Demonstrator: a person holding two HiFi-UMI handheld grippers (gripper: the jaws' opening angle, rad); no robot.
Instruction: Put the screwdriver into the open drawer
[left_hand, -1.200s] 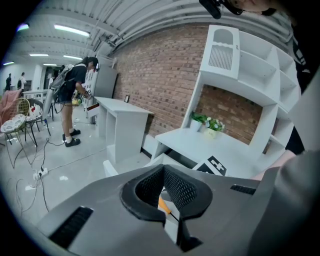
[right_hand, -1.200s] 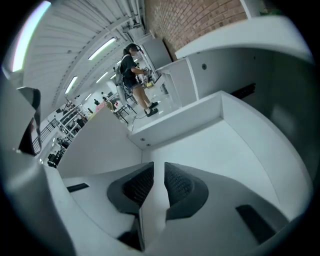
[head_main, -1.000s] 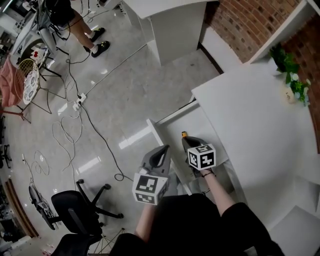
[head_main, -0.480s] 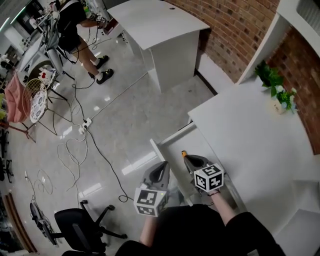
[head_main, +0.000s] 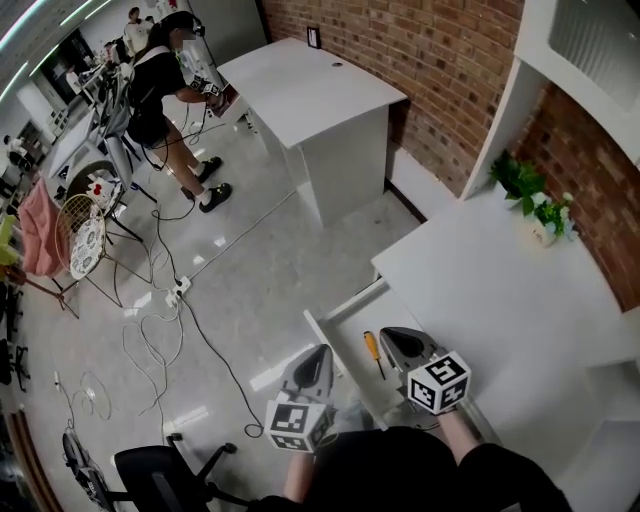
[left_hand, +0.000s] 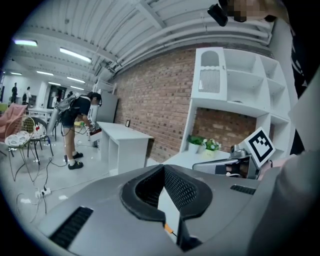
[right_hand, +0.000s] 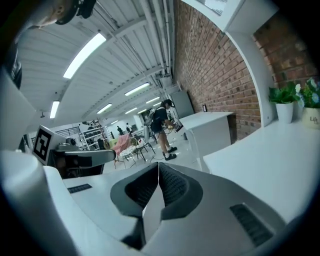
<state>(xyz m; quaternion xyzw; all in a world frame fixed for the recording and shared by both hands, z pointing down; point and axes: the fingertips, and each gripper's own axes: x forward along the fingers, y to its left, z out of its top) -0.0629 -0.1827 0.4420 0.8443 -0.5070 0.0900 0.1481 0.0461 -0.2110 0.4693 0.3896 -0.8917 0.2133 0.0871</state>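
Observation:
The screwdriver (head_main: 372, 352), with an orange handle and a thin dark shaft, lies loose on the floor of the open white drawer (head_main: 340, 306). My right gripper (head_main: 398, 335) hangs above the drawer, just right of the screwdriver and apart from it, with its jaws shut and nothing between them (right_hand: 158, 164). My left gripper (head_main: 318, 352) is over the drawer's left wall, also shut and holding nothing (left_hand: 163, 167). A speck of orange handle (left_hand: 168, 229) shows through the gap below the left jaws.
The drawer belongs to a white desk (head_main: 500, 290) with potted plants (head_main: 522, 182) by a brick wall. A second white desk (head_main: 310, 85) stands farther off, with a person (head_main: 165, 70) beside it. Cables (head_main: 150, 330) and an office chair (head_main: 150, 470) are on the floor at left.
Both grippers have risen, the right one more. The right gripper was at the screwdriver's handle and has come away from it; the screwdriver now lies alone in the drawer.

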